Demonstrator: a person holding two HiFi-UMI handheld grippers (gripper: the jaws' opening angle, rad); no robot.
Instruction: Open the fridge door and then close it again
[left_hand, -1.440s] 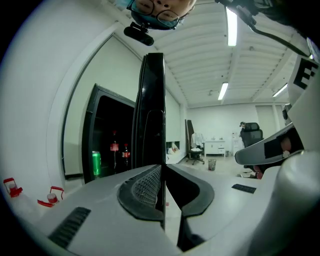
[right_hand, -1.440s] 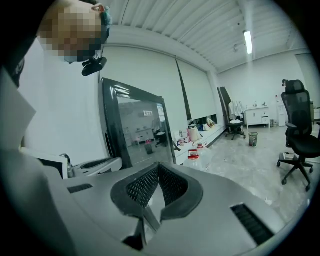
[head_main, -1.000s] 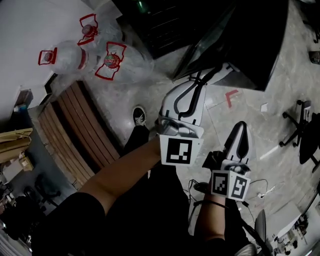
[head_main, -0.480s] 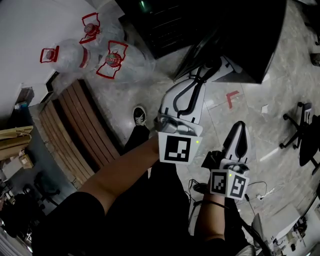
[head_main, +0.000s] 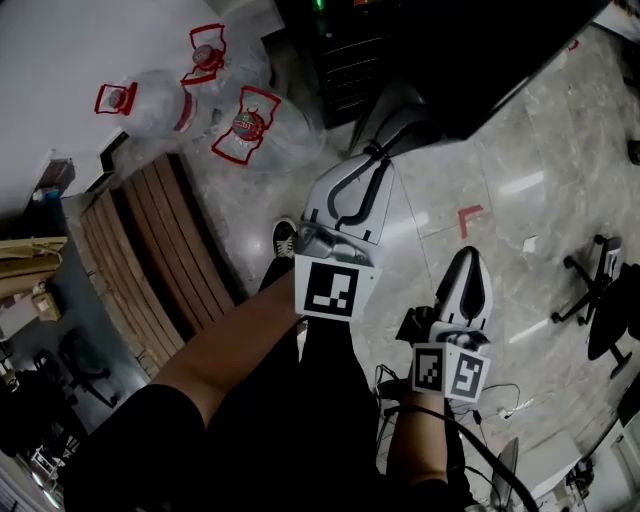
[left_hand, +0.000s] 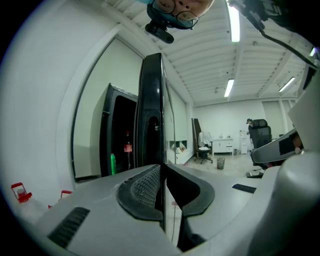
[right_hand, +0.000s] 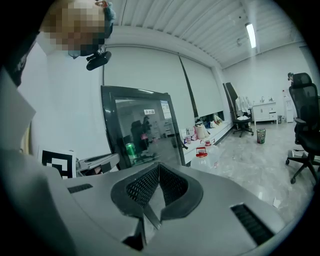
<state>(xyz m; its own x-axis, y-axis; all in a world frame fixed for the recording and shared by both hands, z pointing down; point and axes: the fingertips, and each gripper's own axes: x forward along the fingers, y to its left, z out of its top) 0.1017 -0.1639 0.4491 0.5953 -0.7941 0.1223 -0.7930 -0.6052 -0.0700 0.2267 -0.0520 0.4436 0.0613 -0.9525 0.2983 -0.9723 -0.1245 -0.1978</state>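
Fridge door (left_hand: 151, 110): standing open, seen edge-on from my left gripper (left_hand: 161, 169), whose jaws are clamped on its thin edge.
Fridge (left_hand: 119, 140): dark inside showing just left of the door.
My right gripper (right_hand: 159, 167): jaws together, nothing between them, clear of the door and facing its glass.

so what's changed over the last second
The left claw, clamped on the edge of the fridge door, swung it leftward in the head view, toward the water bottles and away from the red floor mark. The grip stayed the same; the right claw stayed shut and empty beside it.
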